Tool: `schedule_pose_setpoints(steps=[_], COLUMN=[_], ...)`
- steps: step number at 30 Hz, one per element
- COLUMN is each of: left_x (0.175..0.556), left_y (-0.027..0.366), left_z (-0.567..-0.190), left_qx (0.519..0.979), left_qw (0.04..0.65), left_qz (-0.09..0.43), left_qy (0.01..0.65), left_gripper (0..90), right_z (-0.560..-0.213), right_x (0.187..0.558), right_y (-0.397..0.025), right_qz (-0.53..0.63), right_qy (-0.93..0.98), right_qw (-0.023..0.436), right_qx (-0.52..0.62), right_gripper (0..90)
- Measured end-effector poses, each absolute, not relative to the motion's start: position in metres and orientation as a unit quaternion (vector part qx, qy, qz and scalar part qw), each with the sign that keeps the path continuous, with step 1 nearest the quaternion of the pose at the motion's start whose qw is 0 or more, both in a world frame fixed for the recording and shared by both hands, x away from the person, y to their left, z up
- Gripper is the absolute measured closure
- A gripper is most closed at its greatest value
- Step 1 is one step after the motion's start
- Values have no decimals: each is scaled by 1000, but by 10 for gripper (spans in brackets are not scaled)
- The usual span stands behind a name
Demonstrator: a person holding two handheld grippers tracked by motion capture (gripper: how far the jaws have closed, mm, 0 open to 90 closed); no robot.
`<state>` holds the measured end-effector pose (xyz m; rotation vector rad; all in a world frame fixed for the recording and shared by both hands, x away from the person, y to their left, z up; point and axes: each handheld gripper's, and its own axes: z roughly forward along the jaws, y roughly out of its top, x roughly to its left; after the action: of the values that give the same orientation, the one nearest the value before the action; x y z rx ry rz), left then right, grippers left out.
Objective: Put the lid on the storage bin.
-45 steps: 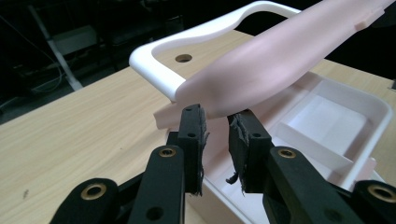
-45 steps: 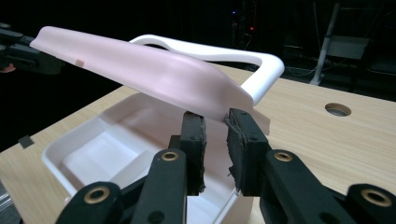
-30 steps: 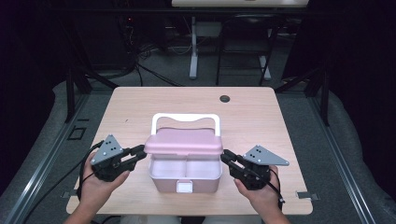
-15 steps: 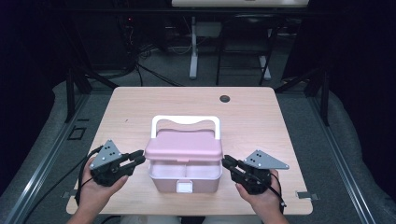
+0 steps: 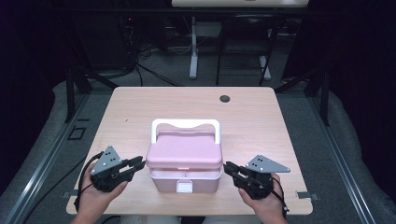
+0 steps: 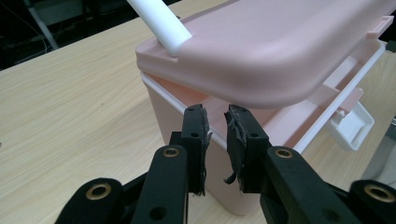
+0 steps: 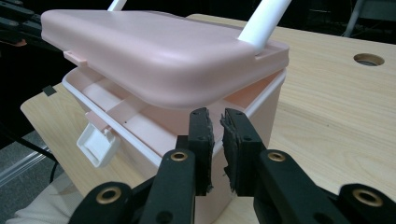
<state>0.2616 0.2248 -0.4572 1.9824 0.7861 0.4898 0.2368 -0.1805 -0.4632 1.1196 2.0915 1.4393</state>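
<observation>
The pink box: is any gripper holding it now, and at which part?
Nothing is held. The left gripper and the right gripper stand beside the pink box, jaws slightly apart with nothing between them, under the raised lid.

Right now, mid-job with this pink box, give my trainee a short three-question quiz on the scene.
1. True or false: the pink box's lid is fully shut.
2. Where does the white latch sit? A) the box's front B) its back C) the lid's top
3. Which gripper is at each end of the box?

Key: 1. False; its front edge is raised. 2. A. 3. Left gripper at its left end, right gripper at its right.
</observation>
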Motion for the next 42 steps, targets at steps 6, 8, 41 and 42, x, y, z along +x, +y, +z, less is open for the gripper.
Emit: schedule_pose_setpoints(steps=[6, 8, 41, 42], left_x=[261, 261, 316, 317], left_y=[230, 231, 254, 254], left_z=[-458, -457, -467, -468], left_qx=[799, 800, 766, 766], left_qw=[465, 463, 448, 447], left_qz=[199, 199, 245, 245], left_qy=[326, 326, 391, 392], left_gripper=[758, 757, 613, 610], right_z=[-465, -465, -461, -463], right_x=[234, 234, 285, 287], right_y=[-187, -187, -212, -214], right_qz=[509, 510, 499, 498], right_qy=[738, 737, 697, 695], right_qw=[180, 180, 215, 217], right_qx=[405, 406, 467, 471], right_gripper=[813, 814, 749, 747])
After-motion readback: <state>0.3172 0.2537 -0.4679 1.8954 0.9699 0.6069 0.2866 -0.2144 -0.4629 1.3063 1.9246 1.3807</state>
